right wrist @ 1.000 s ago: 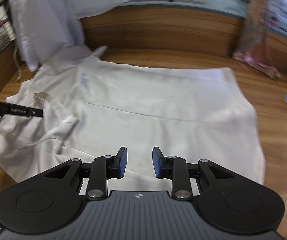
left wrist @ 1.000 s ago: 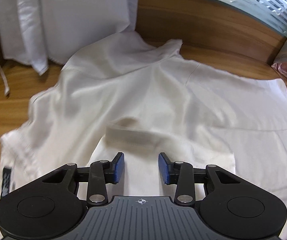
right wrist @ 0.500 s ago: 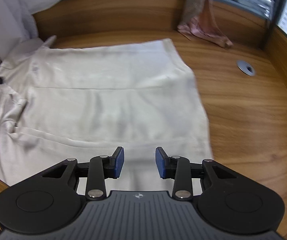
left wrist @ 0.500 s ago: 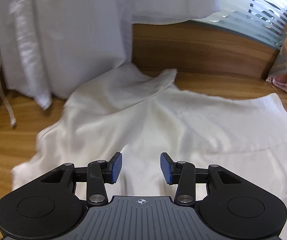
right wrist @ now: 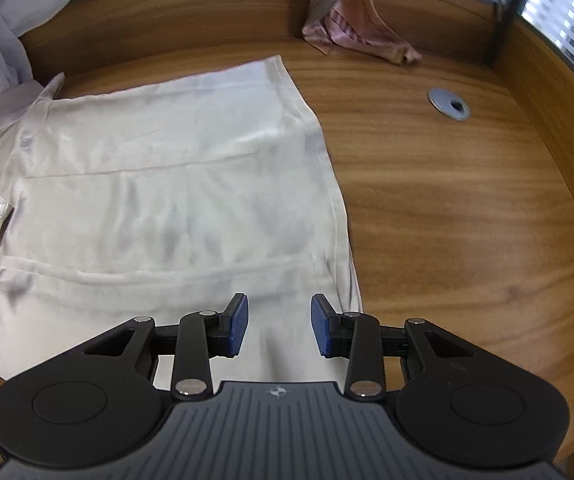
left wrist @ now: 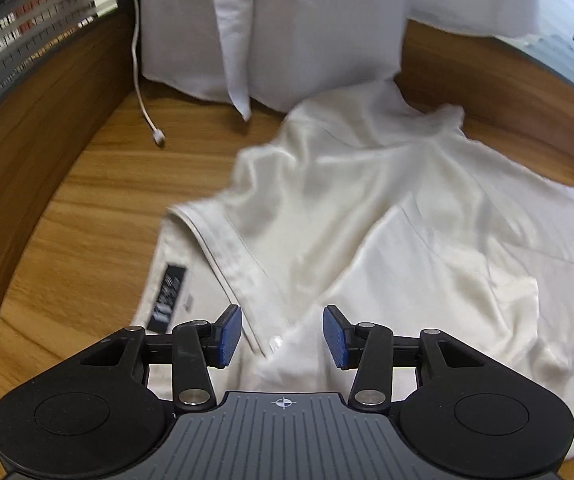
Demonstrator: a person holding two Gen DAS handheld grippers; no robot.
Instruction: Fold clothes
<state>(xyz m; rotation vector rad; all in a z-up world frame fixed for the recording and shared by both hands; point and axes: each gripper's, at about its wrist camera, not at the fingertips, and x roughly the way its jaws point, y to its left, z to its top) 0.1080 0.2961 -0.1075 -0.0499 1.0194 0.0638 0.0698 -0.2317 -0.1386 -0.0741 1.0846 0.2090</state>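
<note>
L gripper: tilted steeply down, jaws apart and opening, blue pads clear, nothing pinched btwn them. R gripper: also angled steeply down, jaws parted, pads clear, nothing gripped.

an office, by the look of it: a wood-grain tabletop with a metal cable hole, raised wooden side panels and slatted window blinds behind.

Both wrist cameras look steeply down, close over one cream shirt.
</note>
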